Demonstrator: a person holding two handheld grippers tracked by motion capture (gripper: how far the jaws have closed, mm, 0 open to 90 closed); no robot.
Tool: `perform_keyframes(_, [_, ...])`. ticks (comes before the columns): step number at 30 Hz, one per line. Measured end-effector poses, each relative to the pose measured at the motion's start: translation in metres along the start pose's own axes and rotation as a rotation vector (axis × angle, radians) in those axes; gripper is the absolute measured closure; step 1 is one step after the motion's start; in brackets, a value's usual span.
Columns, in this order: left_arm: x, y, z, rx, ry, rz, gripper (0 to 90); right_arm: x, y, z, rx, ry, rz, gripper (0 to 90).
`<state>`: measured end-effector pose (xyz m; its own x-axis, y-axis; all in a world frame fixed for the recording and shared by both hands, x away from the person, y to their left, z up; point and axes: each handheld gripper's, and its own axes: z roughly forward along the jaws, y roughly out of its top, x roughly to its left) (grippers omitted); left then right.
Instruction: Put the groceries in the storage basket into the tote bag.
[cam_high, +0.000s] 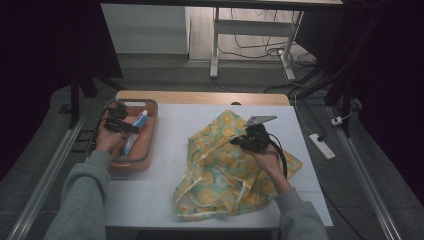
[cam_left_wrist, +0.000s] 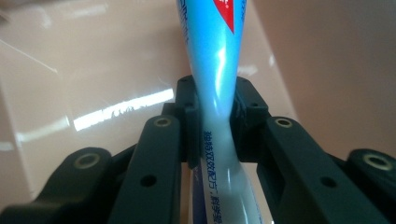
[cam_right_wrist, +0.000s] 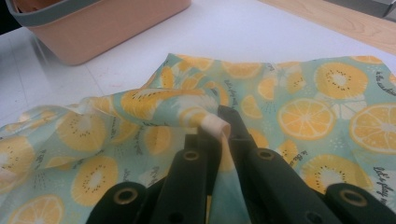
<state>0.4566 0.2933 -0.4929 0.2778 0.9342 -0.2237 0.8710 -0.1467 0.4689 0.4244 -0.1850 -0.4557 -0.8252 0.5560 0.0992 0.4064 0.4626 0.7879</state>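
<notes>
Both grippers closed, left gripper (cam_left_wrist: 215, 116) pinching toothpaste tube (cam_left_wrist: 217, 70), right gripper (cam_right_wrist: 219, 128) pinching bag (cam_right_wrist: 299, 107).

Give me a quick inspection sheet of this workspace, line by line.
Surface: white table, wooden strip at far edge.
Job's things: toothpaste tube in orange bin; fruit-print fabric bag crumpled on the table.
Clutter: nothing seen.
Grippers: left gripper shut on the tube inside the bin; right gripper pinching the bag's edge.
Cables: gripper cable; power strip on floor.
Surroundings: dim room, another table's legs beyond.

Grey floor (cam_high: 165, 75), dark curtains (cam_high: 45, 45)
</notes>
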Motion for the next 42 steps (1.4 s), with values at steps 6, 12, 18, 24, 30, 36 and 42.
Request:
perform_keyframes(6, [0.001, -0.004, -0.027, -0.104, -0.045, 0.0, 74.3, 0.001, 0.0, 0.0, -0.001, 0.0, -0.001, 88.4])
perform_keyframes(12, [0.001, -0.011, -0.049, -0.189, -0.08, 0.008, 74.5, 0.003, 0.001, 0.001, 0.0, 0.002, -0.008, 88.4])
perform_keyframes(18, [-0.004, -0.017, -0.072, -0.304, -0.136, 0.025, 74.5, 0.003, 0.001, 0.002, 0.003, 0.001, -0.007, 88.4])
perform_keyframes(24, [-0.012, -0.022, -0.091, -0.389, -0.175, 0.044, 74.5, 0.003, 0.001, 0.002, 0.004, 0.0, -0.006, 88.4])
perform_keyframes(30, [-0.025, -0.027, -0.1, -0.431, -0.197, 0.077, 74.6, 0.003, 0.001, 0.002, 0.004, -0.001, -0.008, 88.4])
perform_keyframes(36, [-0.043, -0.029, -0.106, -0.467, -0.233, 0.123, 74.6, 0.002, 0.001, 0.002, 0.003, -0.003, -0.007, 88.4])
perform_keyframes(42, [-0.056, -0.031, -0.109, -0.492, -0.282, 0.144, 74.6, 0.002, 0.001, 0.001, 0.002, -0.004, -0.006, 88.4])
